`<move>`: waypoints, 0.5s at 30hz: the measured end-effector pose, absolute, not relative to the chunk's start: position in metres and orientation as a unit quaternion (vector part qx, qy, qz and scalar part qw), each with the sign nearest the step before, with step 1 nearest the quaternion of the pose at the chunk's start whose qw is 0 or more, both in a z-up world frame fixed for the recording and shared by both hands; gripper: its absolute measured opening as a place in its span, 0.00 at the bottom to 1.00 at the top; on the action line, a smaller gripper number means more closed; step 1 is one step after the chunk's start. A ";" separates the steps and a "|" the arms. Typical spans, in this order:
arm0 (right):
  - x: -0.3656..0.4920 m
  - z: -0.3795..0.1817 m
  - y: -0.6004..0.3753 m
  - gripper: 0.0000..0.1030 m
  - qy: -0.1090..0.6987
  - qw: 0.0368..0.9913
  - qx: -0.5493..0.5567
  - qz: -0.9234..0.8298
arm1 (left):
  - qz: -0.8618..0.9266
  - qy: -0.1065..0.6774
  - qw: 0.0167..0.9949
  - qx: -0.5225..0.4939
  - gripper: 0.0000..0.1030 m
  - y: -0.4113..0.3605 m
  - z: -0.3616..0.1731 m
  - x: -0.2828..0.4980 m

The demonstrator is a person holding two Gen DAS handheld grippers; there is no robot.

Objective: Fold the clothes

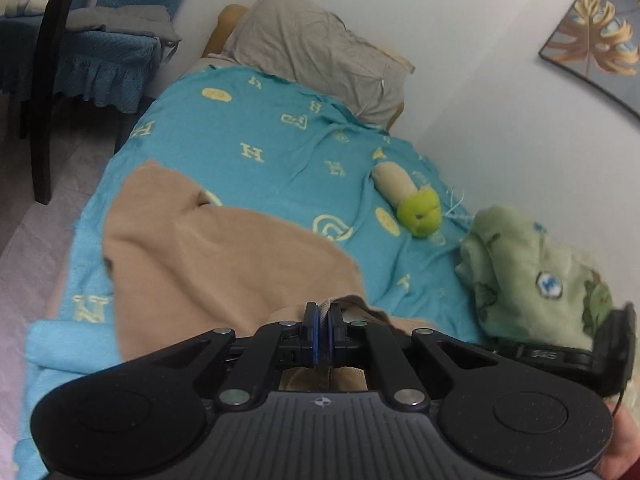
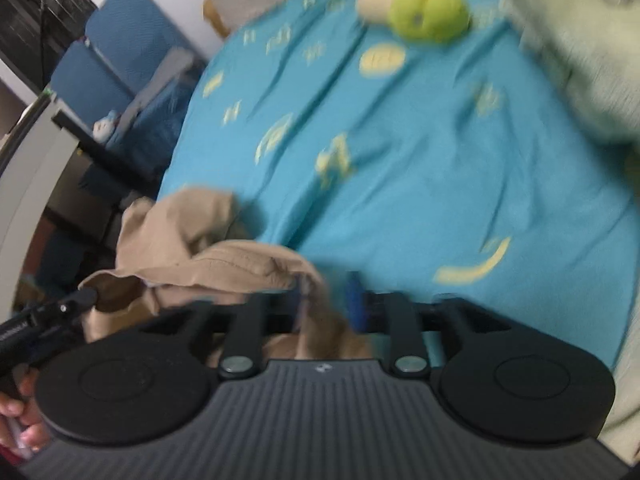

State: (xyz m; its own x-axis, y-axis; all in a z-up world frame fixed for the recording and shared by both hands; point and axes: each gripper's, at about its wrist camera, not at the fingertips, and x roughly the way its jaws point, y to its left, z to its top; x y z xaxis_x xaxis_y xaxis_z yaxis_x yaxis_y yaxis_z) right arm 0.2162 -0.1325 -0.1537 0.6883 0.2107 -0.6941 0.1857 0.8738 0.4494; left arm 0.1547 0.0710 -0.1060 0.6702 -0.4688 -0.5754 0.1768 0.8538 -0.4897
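Starting at the nine o'clock edge of the left wrist view, a blue-covered chair [image 1: 100, 60] stands on the floor beside the bed [image 1: 240, 128], partly cut off by the frame and crossed by a dark post. The tan garment [image 1: 208, 256] lies on the bed's turquoise sheet around seven o'clock, its near edge hidden under the tool body. At six o'clock the left gripper [image 1: 321, 320] has its fingers [image 1: 310, 322] pressed narrowly together on a fold of that tan cloth, with the blue pads almost touching. Toward twelve o'clock a grey pillow [image 1: 320, 48] rests against the wall. At three o'clock a small plush toy [image 1: 412, 200], beige with a lime-green end, lies on the sheet, and just beyond it sits a crumpled green garment [image 1: 532, 276], its far side hidden by the right tool's dark arm. A leaf picture [image 1: 596, 36] at two o'clock is cut by the frame edge.

The right wrist view is badly blurred by motion. At eight o'clock it shows the tan garment [image 2: 200, 256] bunched and lifted off the sheet, which the left view does not reveal; a hand [image 2: 20, 412] shows at the lower left corner. At six o'clock the right gripper [image 2: 332, 304] has tan cloth draped between its fingers [image 2: 356, 304]; only one blue pad is clear, so I cannot tell how tightly they close. The plush toy [image 2: 424, 12] sits at twelve o'clock, too smeared for detail.
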 end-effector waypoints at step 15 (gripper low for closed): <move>0.198 -0.131 -0.061 0.64 0.322 0.924 0.122 0.168 | -0.252 0.215 0.918 -0.220 0.04 0.070 -0.029 0.109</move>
